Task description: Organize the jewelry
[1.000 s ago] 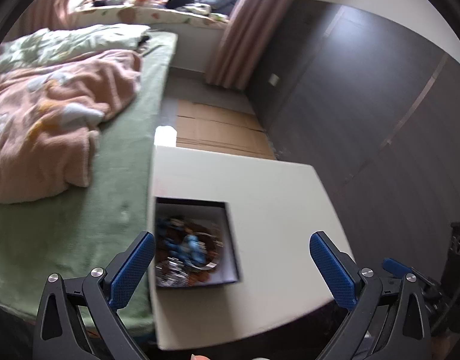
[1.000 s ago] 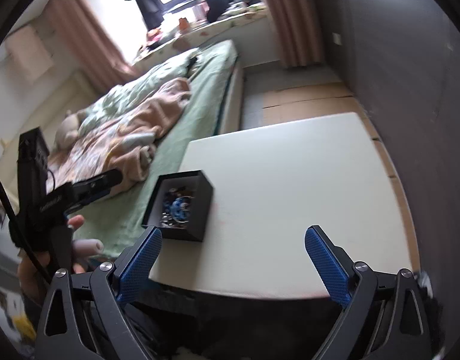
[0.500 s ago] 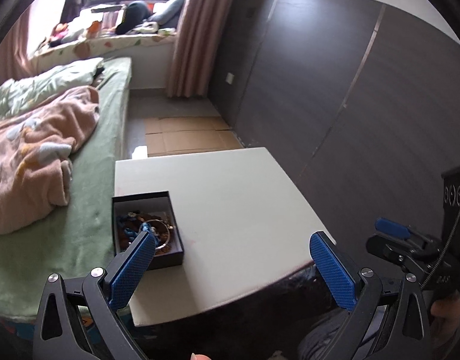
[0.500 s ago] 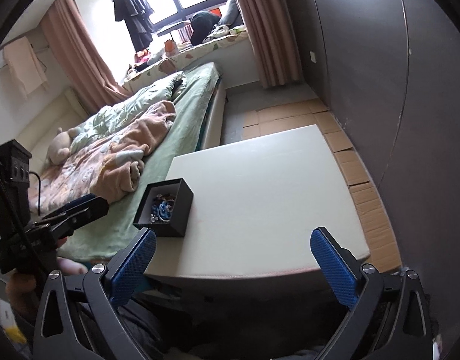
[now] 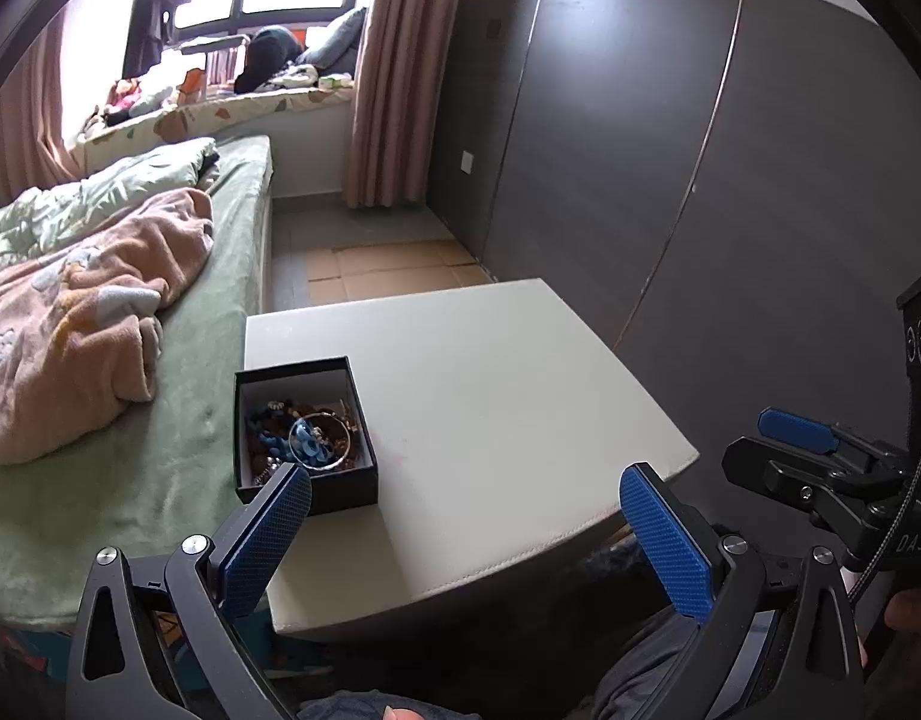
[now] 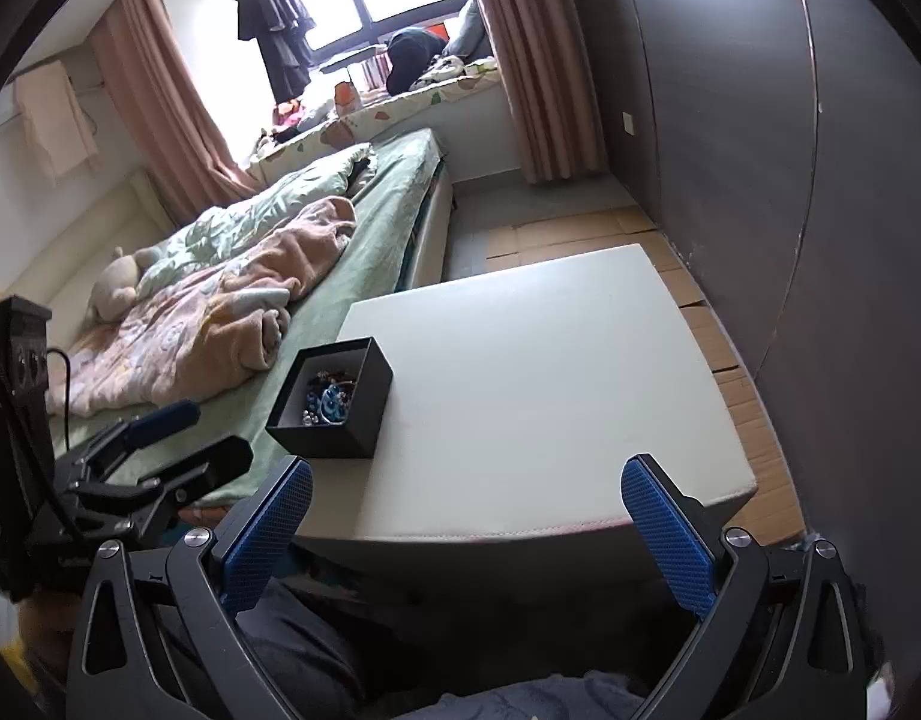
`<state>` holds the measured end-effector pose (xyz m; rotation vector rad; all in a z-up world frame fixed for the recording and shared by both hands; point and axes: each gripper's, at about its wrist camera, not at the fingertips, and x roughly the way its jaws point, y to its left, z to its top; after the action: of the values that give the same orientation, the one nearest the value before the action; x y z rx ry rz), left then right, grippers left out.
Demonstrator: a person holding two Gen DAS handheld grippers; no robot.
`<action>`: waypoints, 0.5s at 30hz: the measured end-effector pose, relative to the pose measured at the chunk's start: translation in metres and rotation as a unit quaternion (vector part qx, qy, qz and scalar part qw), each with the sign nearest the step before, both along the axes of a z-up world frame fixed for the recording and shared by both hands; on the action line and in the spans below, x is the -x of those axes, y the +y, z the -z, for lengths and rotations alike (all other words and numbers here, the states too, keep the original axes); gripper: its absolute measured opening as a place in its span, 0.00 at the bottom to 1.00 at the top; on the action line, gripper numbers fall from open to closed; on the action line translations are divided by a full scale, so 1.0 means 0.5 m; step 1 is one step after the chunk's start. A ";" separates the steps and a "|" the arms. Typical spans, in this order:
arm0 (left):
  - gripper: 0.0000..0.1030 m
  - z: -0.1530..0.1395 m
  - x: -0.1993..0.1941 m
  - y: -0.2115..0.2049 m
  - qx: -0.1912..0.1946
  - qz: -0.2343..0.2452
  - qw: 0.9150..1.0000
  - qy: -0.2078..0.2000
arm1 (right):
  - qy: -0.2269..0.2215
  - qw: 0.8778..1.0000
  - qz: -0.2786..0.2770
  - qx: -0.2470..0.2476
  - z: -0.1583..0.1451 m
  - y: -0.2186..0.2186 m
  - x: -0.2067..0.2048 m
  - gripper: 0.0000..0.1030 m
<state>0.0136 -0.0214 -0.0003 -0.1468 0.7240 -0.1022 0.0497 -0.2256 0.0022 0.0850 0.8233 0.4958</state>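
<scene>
Both cameras have pulled back since earlier. I hold the left gripper (image 5: 460, 510) and right gripper (image 6: 466, 510) spread, empty. Black jewelry box (image 5: 304, 420) sits at the white table's (image 5: 490, 372) left edge, nearest my left gripper.

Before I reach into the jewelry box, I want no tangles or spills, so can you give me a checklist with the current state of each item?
1. Left gripper jaws open and holding nothing: ok.
2. Right gripper jaws open and holding nothing: ok.
3. Black box uncovered, contents reachable from above: ok.
4. Box fully supported on the white table: ok, though it sits near the table edge on the bed side, so a nudge might tip it off.
5. Pieces inside separate enough to lift one: cannot tell; the blue piece and a thin ring lie on top of a heap.
6. Table surface free for sorting: ok, only the box stands on it.
</scene>
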 end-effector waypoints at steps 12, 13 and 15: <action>1.00 -0.001 0.032 0.033 0.022 -0.035 0.999 -0.033 | -0.017 0.998 0.042 -0.033 0.004 -0.036 0.011 1.00; 1.00 -0.001 0.033 0.032 0.020 -0.037 0.999 -0.033 | -0.020 0.998 0.044 -0.033 0.002 -0.037 0.014 1.00; 1.00 -0.001 0.031 0.029 0.014 -0.042 0.999 -0.032 | -0.023 0.998 0.044 -0.028 0.000 -0.034 0.016 1.00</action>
<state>-0.0021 -0.0069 0.0003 -0.1988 0.6526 -0.0365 0.0418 -0.2427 0.0020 0.1597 0.7574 0.4366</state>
